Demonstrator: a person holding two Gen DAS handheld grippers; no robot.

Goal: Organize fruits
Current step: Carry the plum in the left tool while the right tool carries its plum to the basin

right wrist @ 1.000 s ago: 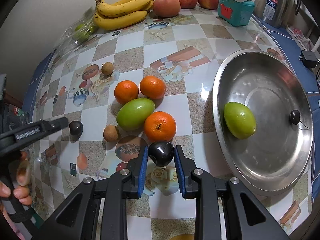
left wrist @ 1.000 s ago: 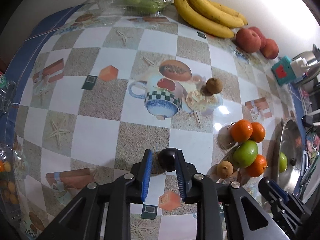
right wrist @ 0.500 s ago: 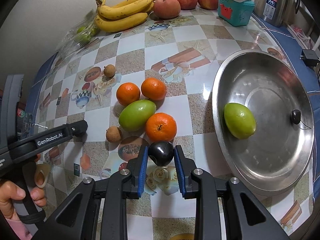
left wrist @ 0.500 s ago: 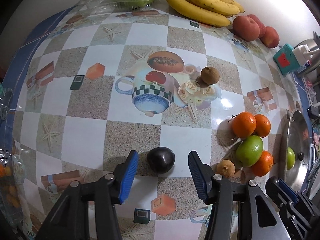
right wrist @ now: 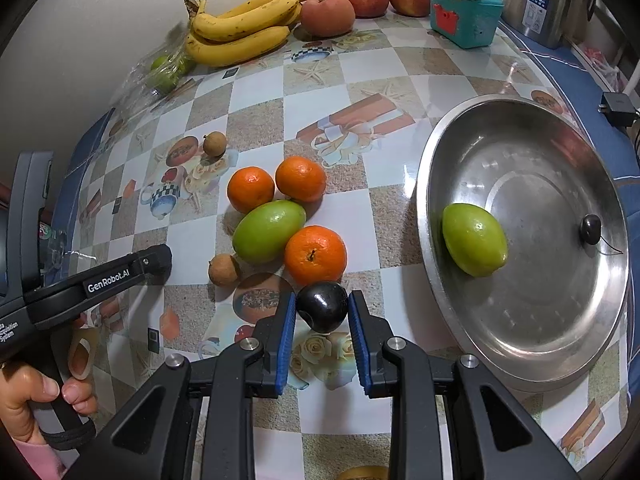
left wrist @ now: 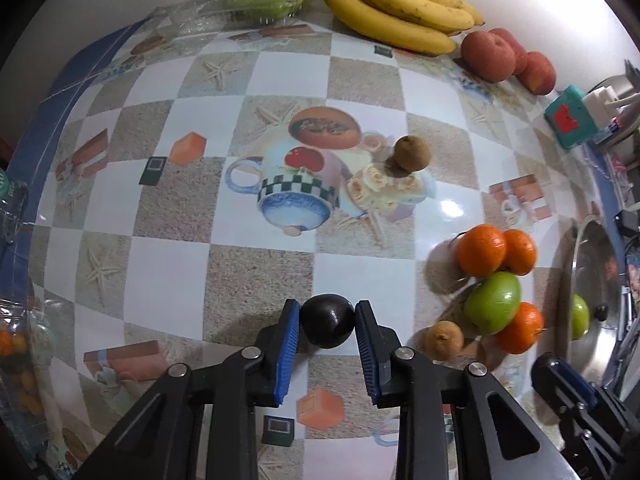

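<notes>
My left gripper (left wrist: 327, 305) points down at the table, its jaws closing, and both blue pads touch a dark plum (left wrist: 328, 326) that sits on the tablecloth. In the right wrist view that gripper (right wrist: 158, 258) shows from the side at the left, and its plum is hidden. Near the cluster of fruit, my right gripper (right wrist: 322, 298) is shut on a second dark plum (right wrist: 322, 308). The steel tray (right wrist: 520, 344) at the right holds a green fruit (right wrist: 474, 240) and a small dark cherry (right wrist: 591, 229).
Three oranges (right wrist: 316, 254), a green fruit (right wrist: 268, 232) and a brown longan (right wrist: 223, 269) cluster mid-table. Another longan (left wrist: 412, 153) lies apart. Bananas (right wrist: 240, 28), peaches (right wrist: 328, 14), bagged green fruit (left wrist: 256, 0) and a teal box (right wrist: 466, 16) line the wall. A hand (right wrist: 24, 400) grips the left tool.
The left gripper's jaws opened wide around the dark plum on the table, then came back onto it. The right gripper and its plum stayed put.
</notes>
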